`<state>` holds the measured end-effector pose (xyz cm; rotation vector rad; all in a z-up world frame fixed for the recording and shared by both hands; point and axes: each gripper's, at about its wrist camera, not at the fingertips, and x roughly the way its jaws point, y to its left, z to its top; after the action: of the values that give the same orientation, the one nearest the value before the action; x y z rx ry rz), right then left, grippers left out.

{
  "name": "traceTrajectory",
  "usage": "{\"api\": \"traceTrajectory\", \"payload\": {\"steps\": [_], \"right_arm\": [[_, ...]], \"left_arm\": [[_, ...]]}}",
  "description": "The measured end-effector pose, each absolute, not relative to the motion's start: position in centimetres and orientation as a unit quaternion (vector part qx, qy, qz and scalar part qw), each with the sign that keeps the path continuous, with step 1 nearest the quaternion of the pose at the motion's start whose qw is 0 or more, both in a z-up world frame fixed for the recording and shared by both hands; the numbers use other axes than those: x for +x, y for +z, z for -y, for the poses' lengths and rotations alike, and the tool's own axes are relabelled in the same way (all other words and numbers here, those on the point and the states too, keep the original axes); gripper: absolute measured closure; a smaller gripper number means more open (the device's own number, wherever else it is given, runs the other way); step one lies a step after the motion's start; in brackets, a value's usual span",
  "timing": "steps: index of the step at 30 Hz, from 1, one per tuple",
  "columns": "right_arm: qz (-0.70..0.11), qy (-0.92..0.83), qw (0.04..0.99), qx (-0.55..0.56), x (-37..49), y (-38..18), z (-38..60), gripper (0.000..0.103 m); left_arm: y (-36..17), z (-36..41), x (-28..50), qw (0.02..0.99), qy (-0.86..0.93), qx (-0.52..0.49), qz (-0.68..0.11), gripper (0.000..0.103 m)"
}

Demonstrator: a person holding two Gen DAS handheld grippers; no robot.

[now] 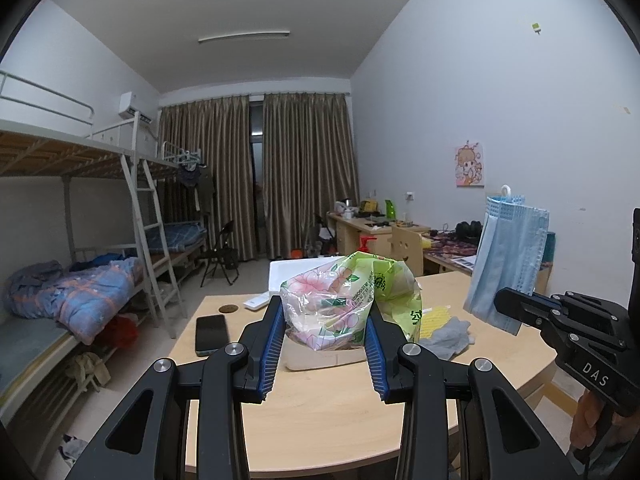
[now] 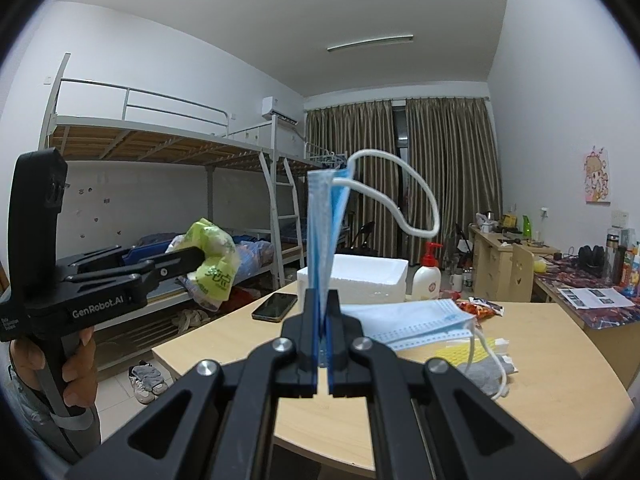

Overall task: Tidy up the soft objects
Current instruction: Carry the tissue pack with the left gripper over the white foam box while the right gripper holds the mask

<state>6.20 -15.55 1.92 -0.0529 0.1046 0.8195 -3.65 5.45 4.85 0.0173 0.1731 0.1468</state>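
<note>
My left gripper (image 1: 325,312) is shut on a crumpled plastic bag (image 1: 352,296) with flower print and green parts, held above the wooden table (image 1: 320,400). It shows in the right wrist view (image 2: 212,268) too, left of the table. My right gripper (image 2: 322,296) is shut on a folded blue face mask (image 2: 324,224), held upright with its white ear loop in the air. The mask also shows in the left wrist view (image 1: 508,264). More blue masks (image 2: 420,320), a yellow cloth (image 2: 460,350) and a grey glove (image 2: 486,376) lie on the table.
A white foam box (image 2: 360,280), a phone (image 2: 276,306), a lotion pump bottle (image 2: 428,276) and a snack packet (image 2: 482,306) are on the table. A white tray (image 1: 320,356) lies under the bag. Bunk beds stand left, desks right.
</note>
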Motion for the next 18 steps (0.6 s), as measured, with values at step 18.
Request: {"api": "traceTrajectory", "payload": {"steps": [18], "right_arm": [[-0.058,0.420,0.905,-0.034,9.1,3.1,13.2,0.098]], "left_arm": [[6.3,-5.8,-0.5,0.991,0.085,-0.003,-0.099,0.064]]}}
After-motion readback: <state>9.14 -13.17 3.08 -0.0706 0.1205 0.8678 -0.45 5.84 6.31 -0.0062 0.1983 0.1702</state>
